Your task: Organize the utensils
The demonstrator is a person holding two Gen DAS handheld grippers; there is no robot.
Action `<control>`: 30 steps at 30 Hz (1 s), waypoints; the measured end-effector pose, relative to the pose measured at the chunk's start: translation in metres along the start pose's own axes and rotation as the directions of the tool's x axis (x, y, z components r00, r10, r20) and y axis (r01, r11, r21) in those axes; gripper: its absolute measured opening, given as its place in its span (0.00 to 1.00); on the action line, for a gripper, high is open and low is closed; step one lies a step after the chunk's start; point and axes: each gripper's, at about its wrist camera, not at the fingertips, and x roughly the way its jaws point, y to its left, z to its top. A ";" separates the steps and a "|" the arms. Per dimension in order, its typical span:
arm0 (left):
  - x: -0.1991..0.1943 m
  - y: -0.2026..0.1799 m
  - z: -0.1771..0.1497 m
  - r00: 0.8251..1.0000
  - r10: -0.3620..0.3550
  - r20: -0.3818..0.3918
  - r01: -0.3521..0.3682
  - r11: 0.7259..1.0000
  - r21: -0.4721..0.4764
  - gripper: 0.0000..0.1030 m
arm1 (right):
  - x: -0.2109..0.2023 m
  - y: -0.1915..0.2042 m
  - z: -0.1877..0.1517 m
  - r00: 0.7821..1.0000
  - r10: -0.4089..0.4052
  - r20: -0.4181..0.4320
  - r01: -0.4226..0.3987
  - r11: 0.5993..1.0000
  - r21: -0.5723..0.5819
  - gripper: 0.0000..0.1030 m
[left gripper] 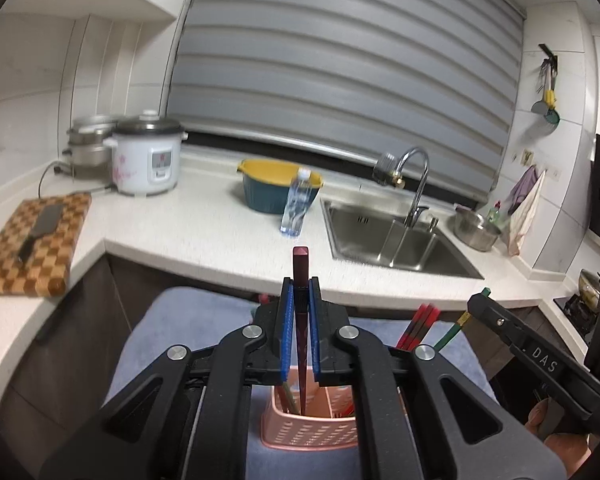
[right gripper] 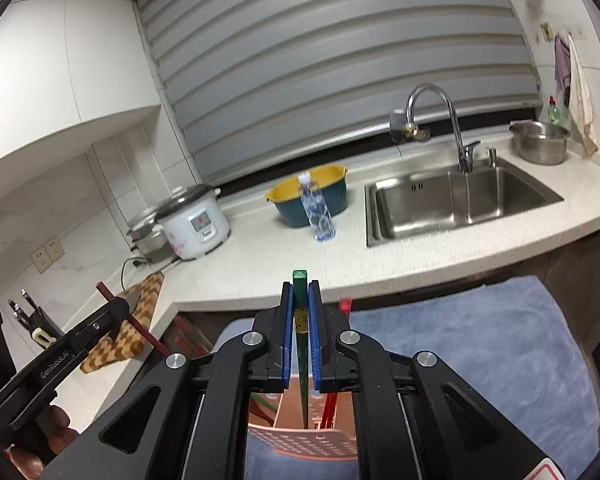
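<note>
My left gripper (left gripper: 300, 282) is shut on a dark red chopstick (left gripper: 300, 264) that runs down into a pink perforated utensil basket (left gripper: 308, 432). The basket stands on a blue-grey cloth (left gripper: 172, 320). Red chopsticks (left gripper: 418, 326) stand in the basket's right side. My right gripper (right gripper: 300, 286) is shut on a green chopstick (right gripper: 300, 280) whose lower end sits inside the same pink basket (right gripper: 304, 440). Each gripper shows at the edge of the other's view: the right gripper (left gripper: 485, 295) with its green chopstick (left gripper: 452, 330), the left gripper (right gripper: 118, 306) with its dark red chopstick (right gripper: 140, 328).
A white counter (left gripper: 204, 224) carries a checkered cutting board (left gripper: 36, 240) with a knife, a rice cooker (left gripper: 146, 156), a yellow-and-teal basin (left gripper: 278, 184), a water bottle (left gripper: 296, 204), a steel sink (left gripper: 396, 236) with faucet and a steel pot (left gripper: 478, 230). A knife block (right gripper: 32, 316) stands at left.
</note>
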 end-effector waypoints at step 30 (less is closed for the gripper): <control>0.001 0.001 -0.034 0.997 0.044 -0.058 -0.045 0.999 -0.011 0.40 | 0.007 -0.007 -0.034 0.995 -0.056 -0.081 0.053 0.998 -0.035 0.22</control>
